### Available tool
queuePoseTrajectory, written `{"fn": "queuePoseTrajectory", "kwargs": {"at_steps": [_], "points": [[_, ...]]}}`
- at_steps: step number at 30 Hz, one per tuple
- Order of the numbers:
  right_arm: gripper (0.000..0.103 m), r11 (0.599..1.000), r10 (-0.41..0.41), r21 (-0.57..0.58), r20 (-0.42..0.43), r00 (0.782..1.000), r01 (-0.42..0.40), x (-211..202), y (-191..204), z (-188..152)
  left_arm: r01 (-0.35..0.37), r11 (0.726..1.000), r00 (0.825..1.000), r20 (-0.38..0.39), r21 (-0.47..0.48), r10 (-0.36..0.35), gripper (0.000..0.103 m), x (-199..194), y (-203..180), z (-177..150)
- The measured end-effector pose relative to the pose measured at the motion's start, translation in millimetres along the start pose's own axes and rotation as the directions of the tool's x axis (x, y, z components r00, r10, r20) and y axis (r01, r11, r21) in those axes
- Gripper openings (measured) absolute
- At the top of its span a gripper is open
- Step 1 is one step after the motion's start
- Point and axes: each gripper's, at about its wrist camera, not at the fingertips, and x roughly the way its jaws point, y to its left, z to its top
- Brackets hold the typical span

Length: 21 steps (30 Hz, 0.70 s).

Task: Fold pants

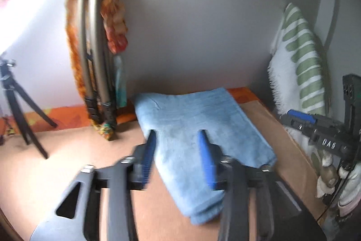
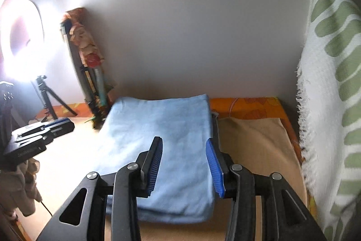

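The blue pants (image 2: 162, 146) lie folded into a neat stack near the worktop's (image 2: 255, 150) back edge. Both the left gripper (image 1: 178, 137) and the right gripper (image 2: 183, 146) hover over them, jaws apart and empty. The folding looks finished; next I'd expect a withdrawal toward the open front, since a tripod (image 1: 97, 55) and a cushion (image 2: 327, 83) crowd the sides.

We see the pants (image 1: 203, 128) (image 2: 162, 139), light blue and soft, folded into a flat, layered rectangle on the brown worktop (image 1: 67, 162) (image 2: 255, 146). Their far end lies near the worktop's back edge, their stacked fold edges at the near end.
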Motion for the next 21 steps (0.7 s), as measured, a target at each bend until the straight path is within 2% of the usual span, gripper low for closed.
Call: {"fn": "queuePoseTrajectory", "kwargs": {"at_steps": [2,4,5,6,9,14,19,21], "points": [[0.057,1.000,-0.008,-0.018,0.027,1.000,0.009,-20,10,-10,0.006,1.000,1.000,0.025,0.010,-0.006,0.049,-23,-3,-3],[0.058,0.999,-0.009,-0.041,0.047,0.999,0.011,-43,21,-20,-0.002,1.000,0.999,0.045,0.031,0.001,0.051,-45,-7,-7],[0.059,0.999,-0.008,-0.047,0.052,0.999,0.010,-52,26,-25,-0.001,0.999,0.999,0.051,0.036,-0.001,0.056,-53,-8,-9],[0.064,0.999,-0.006,-0.049,0.057,0.998,0.009,-57,30,-28,0.001,0.999,0.998,0.062,0.042,-0.004,0.060,-65,-11,-13],[0.076,0.998,-0.012,-0.061,0.083,0.997,0.017,-81,43,-41,0.000,0.999,0.997,0.083,0.041,-0.003,0.064,-89,-13,-24],[0.082,0.996,-0.024,-0.084,0.112,0.993,0.033,-109,63,-59,-0.014,0.999,0.996,0.090,0.048,0.010,0.069,-122,-21,-44],[0.083,0.995,-0.025,-0.092,0.143,0.989,0.038,-127,83,-75,-0.031,0.997,0.993,0.113,0.068,0.024,0.071,-150,-30,-64],[0.092,0.995,-0.032,-0.093,0.152,0.988,0.047,-131,90,-82,-0.036,0.997,0.994,0.110,0.062,0.029,0.071,-157,-31,-71]]}}
